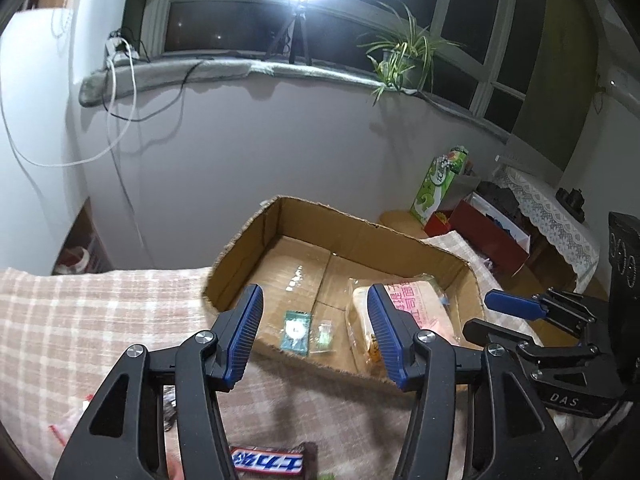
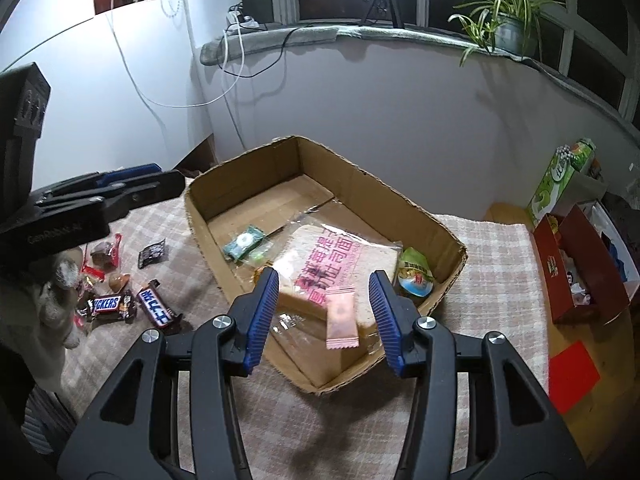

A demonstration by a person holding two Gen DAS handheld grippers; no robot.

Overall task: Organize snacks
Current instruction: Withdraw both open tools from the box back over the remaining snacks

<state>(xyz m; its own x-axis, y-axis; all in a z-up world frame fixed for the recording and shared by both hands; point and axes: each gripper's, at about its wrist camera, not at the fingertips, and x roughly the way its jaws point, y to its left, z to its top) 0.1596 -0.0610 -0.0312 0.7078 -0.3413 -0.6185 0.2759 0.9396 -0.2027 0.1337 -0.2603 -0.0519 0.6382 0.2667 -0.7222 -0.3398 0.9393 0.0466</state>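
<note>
An open cardboard box (image 2: 452, 240) stands on the checked cloth. It holds a bagged bread loaf (image 2: 340, 260), a green packet (image 2: 244, 242) and a green-topped snack (image 2: 416, 276). My right gripper (image 2: 324, 276) is open over the box's near end. A small pink packet (image 2: 342, 318) lies between its fingers, untouched by either pad. My left gripper (image 1: 315, 290) is open above the box's (image 1: 248, 240) near wall with nothing in it. Below it on the cloth lies a Snickers bar (image 1: 268, 460). Loose snacks lie left of the box, among them two Snickers bars (image 2: 106, 306) and a black packet (image 2: 152, 254).
A red box (image 2: 576, 276) and a green carton (image 2: 560, 184) stand to the right, with a red sheet (image 2: 572, 376) on the wooden surface. Behind the box are a white wall, hanging cables, and a sill with a potted plant (image 2: 504, 28) and a lamp tripod (image 1: 298, 36).
</note>
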